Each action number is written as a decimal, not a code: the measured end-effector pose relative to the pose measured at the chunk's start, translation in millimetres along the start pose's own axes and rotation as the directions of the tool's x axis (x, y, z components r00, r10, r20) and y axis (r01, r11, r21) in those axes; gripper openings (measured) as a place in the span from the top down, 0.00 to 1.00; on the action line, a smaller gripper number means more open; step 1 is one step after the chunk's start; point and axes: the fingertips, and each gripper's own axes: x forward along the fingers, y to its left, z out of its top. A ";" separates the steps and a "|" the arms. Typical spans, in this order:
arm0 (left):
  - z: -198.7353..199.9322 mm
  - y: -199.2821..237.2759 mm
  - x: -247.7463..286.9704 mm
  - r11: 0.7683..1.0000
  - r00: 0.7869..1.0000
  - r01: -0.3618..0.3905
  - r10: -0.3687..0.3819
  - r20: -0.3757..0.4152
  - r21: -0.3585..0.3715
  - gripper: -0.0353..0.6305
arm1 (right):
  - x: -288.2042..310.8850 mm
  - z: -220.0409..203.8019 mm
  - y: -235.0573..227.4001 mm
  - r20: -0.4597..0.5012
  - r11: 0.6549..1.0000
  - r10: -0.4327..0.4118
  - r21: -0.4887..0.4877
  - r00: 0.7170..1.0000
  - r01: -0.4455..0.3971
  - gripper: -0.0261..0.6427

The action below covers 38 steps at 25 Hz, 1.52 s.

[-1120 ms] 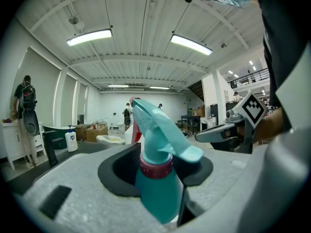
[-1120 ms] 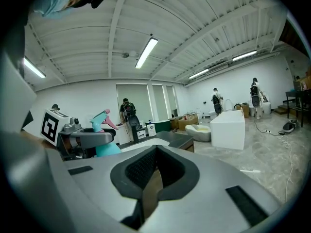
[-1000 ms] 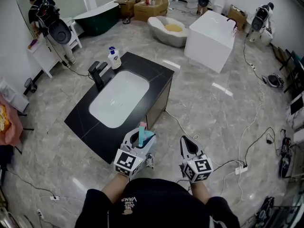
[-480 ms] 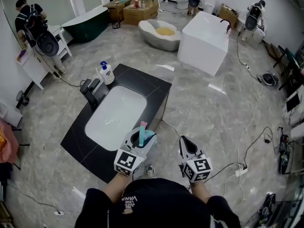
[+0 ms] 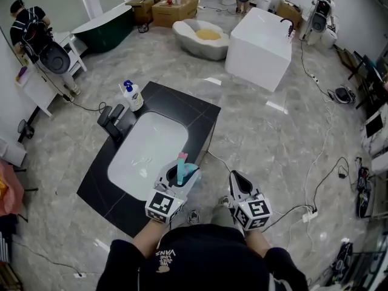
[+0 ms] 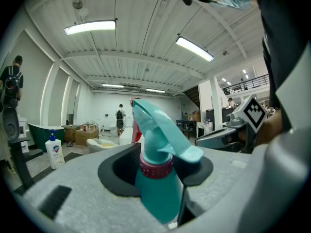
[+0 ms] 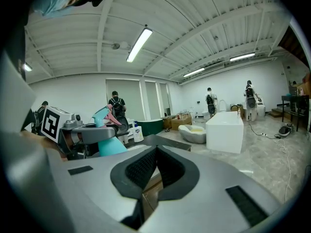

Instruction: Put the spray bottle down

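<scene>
Meanwhile the black counter (image 5: pixel 189 103) had drawn closer since a second before, and its near edge lay just under the left gripper (image 5: pixel 180 180), so a place to set down seemed within reach. That gripper's jaws stood about half-wide, clamped on the one teal spray bottle (image 5: pixel 184 170), which stood upright between them. The right gripper (image 5: pixel 236 180) hung beside it, jaws pressed together on nothing. Ahead of both were one basin (image 5: pixel 148 147), one faucet (image 5: pixel 112 117) and one soap bottle (image 5: pixel 132 96).
</scene>
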 end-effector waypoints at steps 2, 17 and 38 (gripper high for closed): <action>-2.0 7.8 6.0 1.000 1.000 -0.012 0.012 -0.004 0.002 0.65 | 8.8 1.5 -3.9 -0.002 1.000 0.011 -0.001 1.000 -0.011 0.96; 3.0 76.0 77.3 0.981 0.980 -0.195 0.195 -0.037 -0.002 0.66 | 111.1 27.4 -56.1 -0.046 0.982 0.189 -0.006 0.981 -0.189 0.96; -14.7 178.7 188.4 0.931 0.929 -0.357 0.362 -0.070 0.082 0.65 | 230.6 44.2 -126.7 -0.120 0.930 0.365 0.002 0.923 -0.367 0.96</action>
